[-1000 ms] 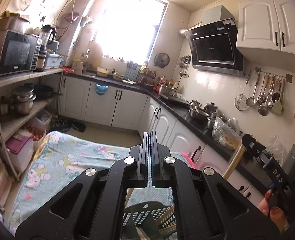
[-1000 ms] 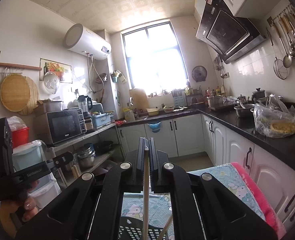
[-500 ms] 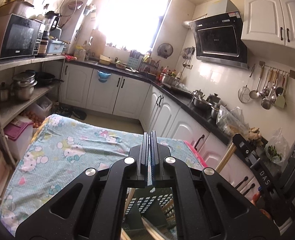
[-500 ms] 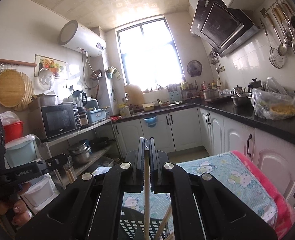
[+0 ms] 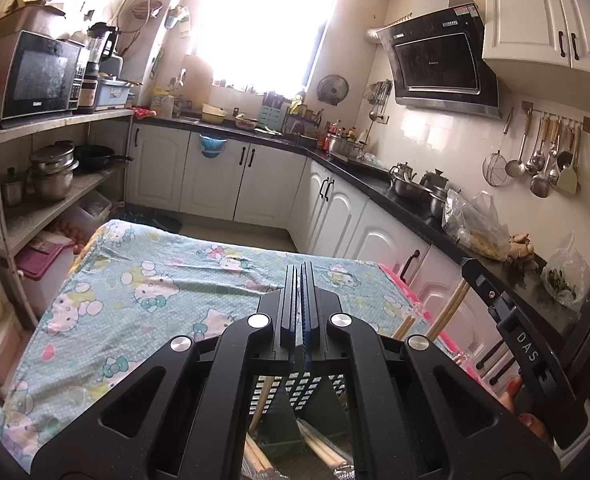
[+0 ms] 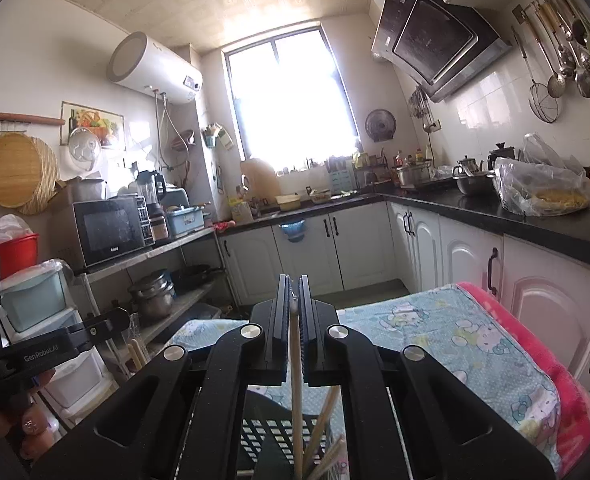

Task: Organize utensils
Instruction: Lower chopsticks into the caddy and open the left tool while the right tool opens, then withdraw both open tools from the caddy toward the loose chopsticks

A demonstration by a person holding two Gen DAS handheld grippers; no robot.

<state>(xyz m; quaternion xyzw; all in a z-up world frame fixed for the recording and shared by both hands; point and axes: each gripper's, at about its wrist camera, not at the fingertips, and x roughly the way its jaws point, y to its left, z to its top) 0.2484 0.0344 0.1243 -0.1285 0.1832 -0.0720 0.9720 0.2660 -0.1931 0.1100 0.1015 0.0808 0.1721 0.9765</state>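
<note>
My right gripper is shut on a thin wooden chopstick that hangs straight down into a dark perforated basket just below. Other chopsticks lean inside it. The left wrist view shows the same held chopstick slanting down from the right gripper at the right edge. My left gripper is shut with nothing visible between its blue pads. It hovers over the basket, where several wooden chopsticks lie.
The basket stands at the near end of a table covered with a light blue cartoon cloth. White cabinets under a black counter run along the right. A metal shelf with a microwave and pots stands on the left.
Both grippers have sunk toward the basket, so more of the table and basket shows. The right gripper still holds the chopstick, and the left stays shut.
</note>
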